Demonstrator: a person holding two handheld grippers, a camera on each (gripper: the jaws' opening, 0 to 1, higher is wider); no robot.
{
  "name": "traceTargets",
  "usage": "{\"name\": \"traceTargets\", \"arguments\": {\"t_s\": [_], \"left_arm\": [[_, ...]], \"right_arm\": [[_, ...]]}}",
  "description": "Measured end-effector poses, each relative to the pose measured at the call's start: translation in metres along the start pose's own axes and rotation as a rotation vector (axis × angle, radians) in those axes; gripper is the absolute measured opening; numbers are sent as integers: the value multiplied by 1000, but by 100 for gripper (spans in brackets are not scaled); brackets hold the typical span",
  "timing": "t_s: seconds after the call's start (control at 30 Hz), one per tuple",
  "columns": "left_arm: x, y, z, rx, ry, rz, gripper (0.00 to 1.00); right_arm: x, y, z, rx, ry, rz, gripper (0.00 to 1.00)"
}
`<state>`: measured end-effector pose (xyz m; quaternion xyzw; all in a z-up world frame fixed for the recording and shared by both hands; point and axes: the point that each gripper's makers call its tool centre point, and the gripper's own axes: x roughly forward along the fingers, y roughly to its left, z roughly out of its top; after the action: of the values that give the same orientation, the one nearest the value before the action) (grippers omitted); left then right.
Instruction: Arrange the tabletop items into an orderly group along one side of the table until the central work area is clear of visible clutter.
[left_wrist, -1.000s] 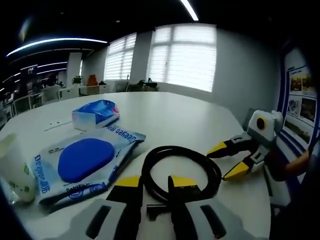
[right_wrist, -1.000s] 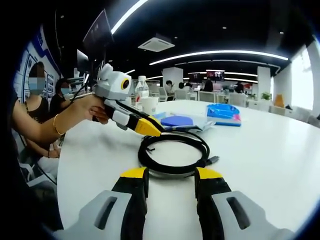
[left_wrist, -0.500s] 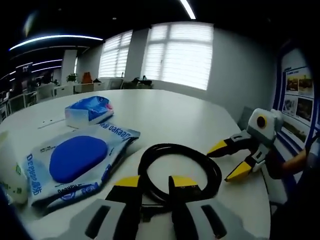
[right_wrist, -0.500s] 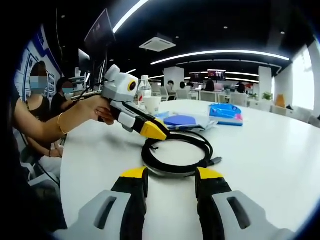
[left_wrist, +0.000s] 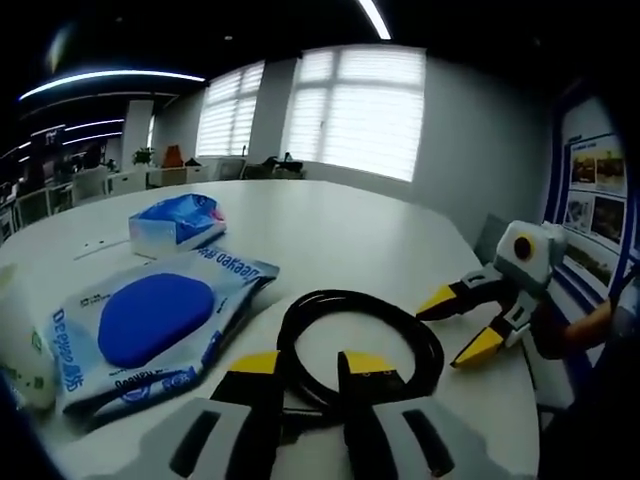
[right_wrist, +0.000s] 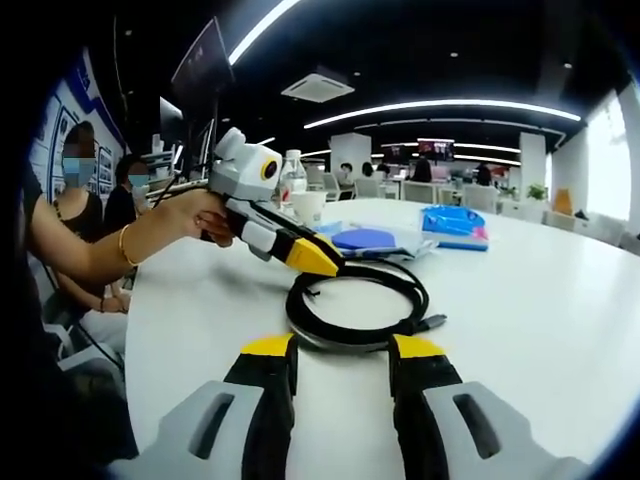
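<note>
Moved slightly closer to coiled black cable (left_wrist: 360, 335), left gripper (left_wrist: 305, 368) jaws open astride its near loop, right gripper (right_wrist: 342, 350) jaws open just before it, on white tabletop (left_wrist: 350, 235).

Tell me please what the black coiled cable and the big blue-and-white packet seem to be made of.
The coiled cable looks like rubber or plastic sheathing: smooth, black, slightly shiny, with a metal-looking plug at its end in the right gripper view. The packet looks like soft plastic film: glossy, wrinkled, printed, probably with a stiffer blue oval flap.

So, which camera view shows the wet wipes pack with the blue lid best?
The left gripper view: the wet wipes pack lies close and large, with its blue lid and printed text visible. In the right gripper view it is small and distant, behind the black cable.
</note>
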<state>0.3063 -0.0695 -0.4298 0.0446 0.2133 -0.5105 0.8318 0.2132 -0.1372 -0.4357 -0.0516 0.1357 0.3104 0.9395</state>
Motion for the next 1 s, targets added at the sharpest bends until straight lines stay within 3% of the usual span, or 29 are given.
{"name": "traceTargets", "arguments": {"t_s": [0.33, 0.47, 0.63, 0.8, 1.0], "left_arm": [[-9, -3, 17, 16, -64, 1, 25], [-14, 8, 31, 34, -119, 68, 25], [-19, 11, 37, 28, -137, 98, 25], [-25, 21, 46, 130, -164, 189, 25], [-28, 23, 50, 133, -173, 195, 25]], "right_arm": [[-6, -8, 8, -4, -11, -23, 35], [-9, -11, 14, -11, -23, -35, 35], [-12, -16, 21, -25, -31, -45, 35], [-15, -23, 27, -38, -40, -48, 35], [-18, -37, 37, -41, -52, -68, 35]]}}
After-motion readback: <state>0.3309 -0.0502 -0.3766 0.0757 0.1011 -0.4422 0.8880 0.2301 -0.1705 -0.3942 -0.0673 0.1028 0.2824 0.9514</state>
